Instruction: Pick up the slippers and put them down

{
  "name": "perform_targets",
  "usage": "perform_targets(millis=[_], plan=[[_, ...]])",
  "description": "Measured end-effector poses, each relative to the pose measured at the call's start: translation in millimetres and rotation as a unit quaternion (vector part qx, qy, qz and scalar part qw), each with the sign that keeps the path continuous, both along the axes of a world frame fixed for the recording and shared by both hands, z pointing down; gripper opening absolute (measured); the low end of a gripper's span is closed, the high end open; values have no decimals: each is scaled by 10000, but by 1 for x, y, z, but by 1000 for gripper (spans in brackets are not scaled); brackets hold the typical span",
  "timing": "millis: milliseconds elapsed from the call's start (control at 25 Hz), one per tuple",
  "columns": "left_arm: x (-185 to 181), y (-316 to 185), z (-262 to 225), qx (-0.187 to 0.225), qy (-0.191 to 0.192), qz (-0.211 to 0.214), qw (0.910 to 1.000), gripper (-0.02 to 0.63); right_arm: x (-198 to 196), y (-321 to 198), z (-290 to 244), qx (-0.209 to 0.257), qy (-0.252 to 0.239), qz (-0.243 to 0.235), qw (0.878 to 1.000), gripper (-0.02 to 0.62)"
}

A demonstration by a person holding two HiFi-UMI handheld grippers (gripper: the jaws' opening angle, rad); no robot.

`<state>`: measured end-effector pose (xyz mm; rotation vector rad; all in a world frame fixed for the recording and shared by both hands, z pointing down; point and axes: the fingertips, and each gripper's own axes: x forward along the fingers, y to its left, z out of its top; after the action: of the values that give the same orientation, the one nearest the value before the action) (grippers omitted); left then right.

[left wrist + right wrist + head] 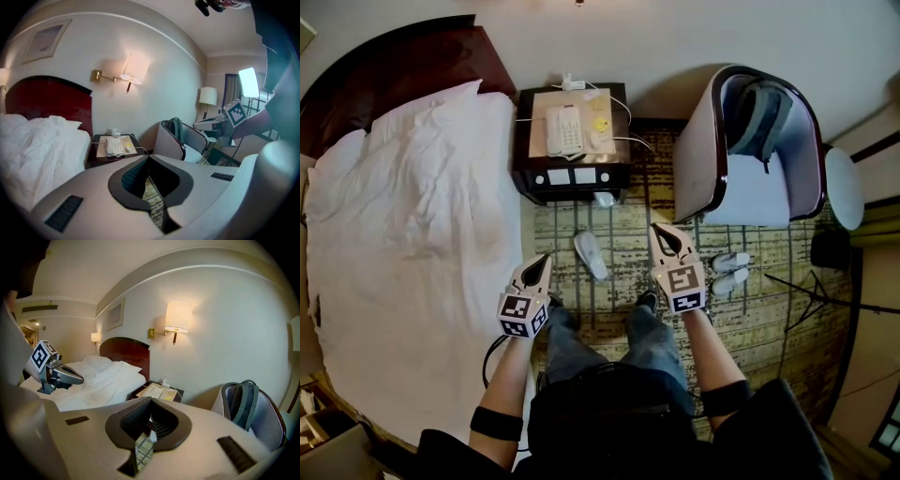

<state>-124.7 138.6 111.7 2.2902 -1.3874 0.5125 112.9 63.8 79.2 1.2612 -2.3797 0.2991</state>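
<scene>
One white slipper (591,255) lies alone on the patterned carpet, between my two grippers and in front of the nightstand. Two more white slippers (730,271) lie side by side to the right, in front of the armchair. My left gripper (544,262) is held above the carpet by the bed's edge, left of the lone slipper, jaws shut and empty. My right gripper (660,232) is held right of that slipper, also shut with nothing in it. The left gripper view (149,157) and the right gripper view (151,400) both show the jaws closed together over carpet.
A bed with white sheets (403,234) fills the left. A dark nightstand (572,173) carries a white phone (563,129). An armchair (703,150) holds a grey backpack (759,117). A round side table (844,187) and a black stand (825,291) are at the right.
</scene>
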Motion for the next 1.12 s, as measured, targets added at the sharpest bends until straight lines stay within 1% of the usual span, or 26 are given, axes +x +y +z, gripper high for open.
perform_targets(millis=[120, 160, 280, 400, 480, 600, 680, 800, 920, 1040, 1120], plan=[[4, -4, 21, -280, 155, 59, 9995, 8, -12, -3, 16, -82, 3, -97, 9999, 3], [6, -6, 29, -378, 217, 100, 9990, 30, -17, -5, 24, -108, 15, -118, 9999, 3], [8, -10, 57, -754, 514, 172, 9957, 129, -30, -11, 53, -237, 27, -107, 9997, 3], [9, -13, 96, -1212, 855, 182, 9888, 188, -42, -19, 89, -401, 9, -30, 9992, 3], [10, -19, 134, -1538, 1007, 206, 9827, 247, -51, -29, 119, -475, -32, 11, 9989, 3], [12, -30, 203, -2004, 1255, 83, 9716, 278, -64, -50, 176, -553, -9, -19, 9985, 3], [13, -21, 253, -2371, 1336, -5, 9622, 299, -73, -52, 216, -693, 18, -57, 9976, 3], [21, -6, 329, -2883, 1434, -101, 9467, 310, -75, -54, 272, -860, 24, 26, 9963, 3], [23, 11, 399, -3253, 1578, -283, 9319, 329, -83, -55, 328, -982, 25, 50, 9952, 3], [28, 27, 464, -3553, 1717, -386, 9180, 373, -91, -55, 384, -1077, 56, -11, 9942, 4], [28, 34, 508, -3705, 1763, -465, 9107, 374, -95, -55, 422, -1122, 83, -40, 9936, 4]])
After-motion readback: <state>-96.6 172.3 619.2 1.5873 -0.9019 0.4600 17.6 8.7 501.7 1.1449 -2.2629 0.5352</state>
